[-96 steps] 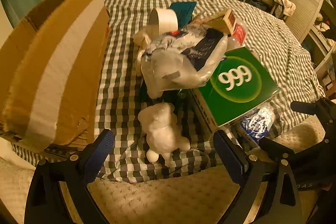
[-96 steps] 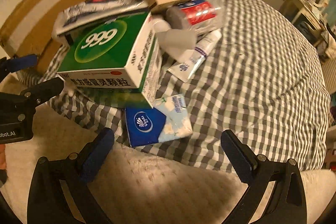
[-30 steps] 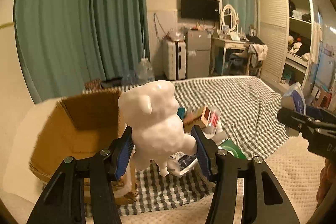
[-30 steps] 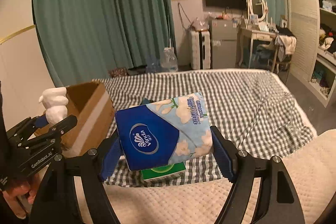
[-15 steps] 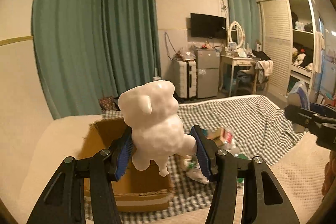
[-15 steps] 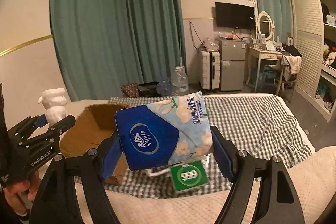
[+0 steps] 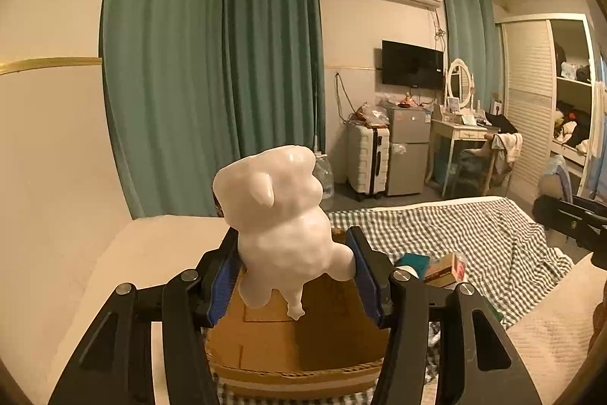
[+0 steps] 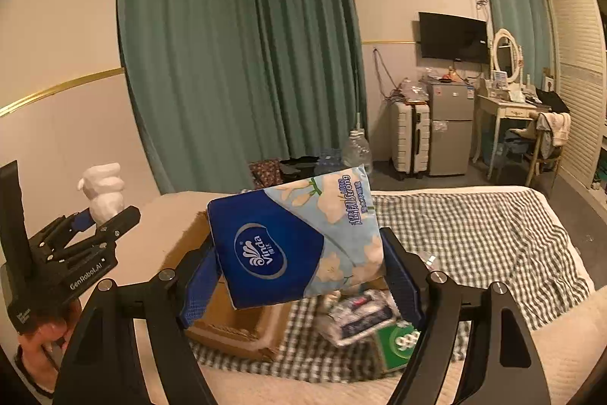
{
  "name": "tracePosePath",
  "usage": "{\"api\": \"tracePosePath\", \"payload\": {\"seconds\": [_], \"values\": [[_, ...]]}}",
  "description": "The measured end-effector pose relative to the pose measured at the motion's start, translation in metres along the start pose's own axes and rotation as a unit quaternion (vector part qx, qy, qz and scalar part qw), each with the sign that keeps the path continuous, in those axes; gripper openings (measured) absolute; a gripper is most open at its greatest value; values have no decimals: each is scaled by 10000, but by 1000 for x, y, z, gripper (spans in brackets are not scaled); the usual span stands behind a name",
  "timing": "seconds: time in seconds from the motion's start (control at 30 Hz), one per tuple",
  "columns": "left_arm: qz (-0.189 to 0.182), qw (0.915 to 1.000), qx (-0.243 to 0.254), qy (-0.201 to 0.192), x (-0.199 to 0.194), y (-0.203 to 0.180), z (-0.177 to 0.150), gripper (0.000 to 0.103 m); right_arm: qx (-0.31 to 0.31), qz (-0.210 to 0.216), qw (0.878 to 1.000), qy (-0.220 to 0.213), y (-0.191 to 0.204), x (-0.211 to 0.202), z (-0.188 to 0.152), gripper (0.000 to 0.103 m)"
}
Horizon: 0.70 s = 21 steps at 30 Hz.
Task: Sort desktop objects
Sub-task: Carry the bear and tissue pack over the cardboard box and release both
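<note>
A bedroom at night, seen from two hand-held grippers raised above a bed (image 7: 474, 234) spread with a grey-and-white checked cover; the left gripper (image 7: 292, 272) has its blue-padded fingers (image 7: 222, 281) clamped on a white bear-shaped figurine (image 7: 280, 215), which stands upright between them with its legs hanging below the pads; directly beneath it sits an open cardboard box (image 7: 296, 340), brown with a pale band of tape along its near edge, resting on the checked cover; just beside the box, to the right, lie a teal item and a small brown-and-red carton (image 7: 445, 268).

In the right wrist view, the right gripper (image 8: 299, 276) has its fingers (image 8: 197, 285) closed on a soft pack of Vinda tissues (image 8: 296, 238), blue with white flowers, held tilted above the bed; below it the cardboard box shows at lower left, and next to it a loose heap of packets (image 8: 360, 317) with a green box marked 999 (image 8: 398, 342) at the near edge of the cover; at far left the left gripper, gripped by a person's hand (image 8: 41, 340), carries the figurine high beside the wall.

Teal curtains (image 8: 242, 55), a wall-mounted television (image 8: 453, 37), a white suitcase (image 8: 411, 139), a small fridge (image 8: 451, 128) and a dressing table with an oval mirror (image 8: 506, 55) fill the background.
</note>
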<state>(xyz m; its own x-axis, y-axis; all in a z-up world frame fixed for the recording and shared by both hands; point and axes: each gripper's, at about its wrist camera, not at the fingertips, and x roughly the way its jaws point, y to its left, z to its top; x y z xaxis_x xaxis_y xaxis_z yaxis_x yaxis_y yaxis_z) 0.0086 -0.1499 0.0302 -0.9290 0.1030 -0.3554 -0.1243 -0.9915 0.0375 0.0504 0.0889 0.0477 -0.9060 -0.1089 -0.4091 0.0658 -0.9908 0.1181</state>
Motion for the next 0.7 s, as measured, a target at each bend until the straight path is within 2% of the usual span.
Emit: {"api": "tracePosePath", "payload": {"seconds": [0.37,0.53,0.7], "values": [[270,9989,-301,230,32,58,-10,56,-206,350,9991,90,54,46,7,77],[382,9977,-247,495,57,59,-23,56,-321,459,9981,250,71,74,-5,77],[241,9951,-280,916,91,57,-35,56,-372,682,9949,644,85,113,-29,77]]}}
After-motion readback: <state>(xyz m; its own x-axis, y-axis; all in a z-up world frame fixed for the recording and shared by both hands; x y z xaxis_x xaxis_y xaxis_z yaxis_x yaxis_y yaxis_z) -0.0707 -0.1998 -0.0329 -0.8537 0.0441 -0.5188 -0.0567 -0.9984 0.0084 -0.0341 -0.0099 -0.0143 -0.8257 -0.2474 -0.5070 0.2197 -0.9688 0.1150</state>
